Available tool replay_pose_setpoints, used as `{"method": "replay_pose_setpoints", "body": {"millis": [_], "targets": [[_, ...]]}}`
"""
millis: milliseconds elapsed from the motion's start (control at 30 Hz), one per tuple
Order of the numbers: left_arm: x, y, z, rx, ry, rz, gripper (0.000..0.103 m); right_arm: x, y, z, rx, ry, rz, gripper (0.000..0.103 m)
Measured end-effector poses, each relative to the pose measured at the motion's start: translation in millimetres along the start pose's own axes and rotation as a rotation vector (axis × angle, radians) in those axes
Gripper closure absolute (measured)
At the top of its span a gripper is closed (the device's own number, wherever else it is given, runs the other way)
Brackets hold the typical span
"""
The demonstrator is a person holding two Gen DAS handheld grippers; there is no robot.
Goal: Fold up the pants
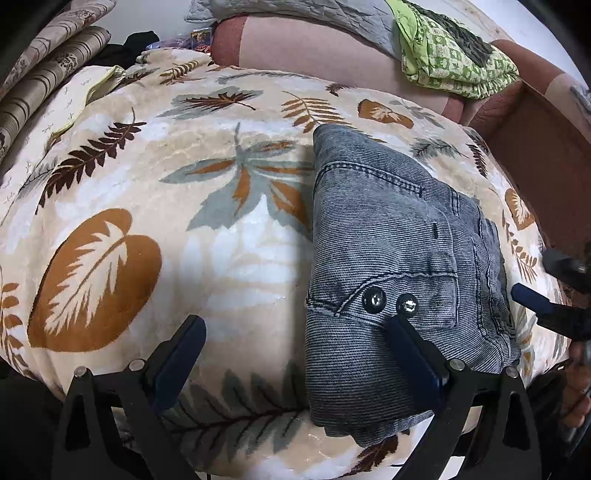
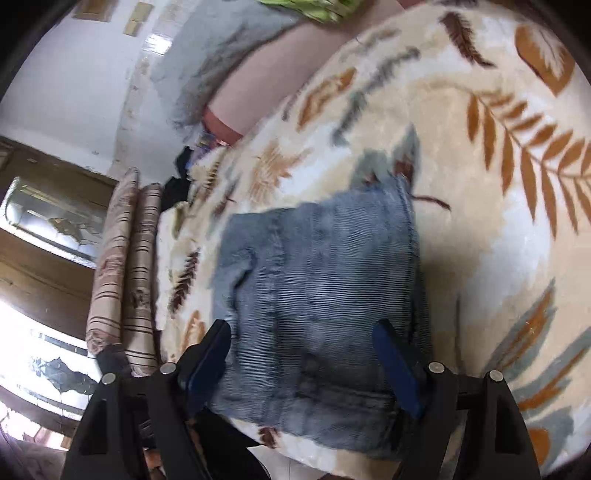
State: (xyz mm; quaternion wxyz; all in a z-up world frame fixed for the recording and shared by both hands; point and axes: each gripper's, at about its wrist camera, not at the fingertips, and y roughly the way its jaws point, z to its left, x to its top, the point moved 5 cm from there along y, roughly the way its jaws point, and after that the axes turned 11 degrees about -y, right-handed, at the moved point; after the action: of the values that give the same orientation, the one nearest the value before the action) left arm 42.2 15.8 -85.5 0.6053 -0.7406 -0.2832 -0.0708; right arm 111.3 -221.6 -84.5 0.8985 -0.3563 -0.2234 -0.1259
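Observation:
The grey-blue denim pants (image 1: 391,266) lie folded into a compact bundle on the leaf-patterned blanket (image 1: 155,206), with two metal snaps facing up. My left gripper (image 1: 295,332) is open and empty; its right finger hovers over the bundle's near part, its left finger over bare blanket. The right gripper shows at the far right edge of this view (image 1: 532,299), beside the bundle. In the blurred right wrist view the pants (image 2: 317,302) lie just ahead of my open, empty right gripper (image 2: 303,343), whose fingers stand spread across the bundle's near edge.
A green patterned cloth (image 1: 454,55) and a grey quilt (image 1: 295,14) lie on the pink mattress behind. Striped rolled cushions (image 1: 44,74) sit at the far left, also in the right wrist view (image 2: 125,280). A wooden cabinet (image 2: 44,221) stands beyond the bed's edge.

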Motion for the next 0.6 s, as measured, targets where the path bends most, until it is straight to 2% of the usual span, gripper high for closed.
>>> {"method": "replay_pose_setpoints", "body": {"millis": [67, 133, 167, 233, 333, 467, 567, 600], "targets": [[-0.2, 0.6, -0.3, 0.002, 0.0, -0.002, 0.005, -3.8, -1.1, 6.1, 0.022, -0.025, 0.001, 0.021], [-1.0, 1.5, -1.3, -0.002, 0.002, 0.004, 0.005, -15.2, 13.0, -5.7, -0.044, -0.029, 0.054, 0.02], [-1.1, 1.2, -1.4, 0.002, 0.003, 0.0, 0.005, -21.2, 23.2, -14.5, -0.028, -0.011, 0.075, 0.02], [-0.6, 0.2, -1.1, 0.003, 0.008, -0.006, 0.005, -17.8, 16.2, -11.4, -0.023, 0.001, 0.057, 0.02], [-0.3, 0.9, 0.0, -0.004, 0.0, 0.0, 0.005, -13.0, 1.0, -1.8, -0.062, -0.038, 0.033, 0.02], [-0.6, 2.5, 0.7, -0.01, -0.004, 0.001, 0.004, -22.7, -8.4, 20.1, 0.008, -0.068, 0.022, 0.02], [-1.1, 3.7, 0.3, -0.012, -0.006, 0.007, 0.004, -38.6, 11.0, 12.8, -0.026, -0.082, 0.091, 0.02], [-1.1, 3.1, 0.2, -0.011, -0.007, 0.001, 0.004, -41.5, 14.2, 7.9, -0.012, -0.075, 0.096, 0.02]]}}
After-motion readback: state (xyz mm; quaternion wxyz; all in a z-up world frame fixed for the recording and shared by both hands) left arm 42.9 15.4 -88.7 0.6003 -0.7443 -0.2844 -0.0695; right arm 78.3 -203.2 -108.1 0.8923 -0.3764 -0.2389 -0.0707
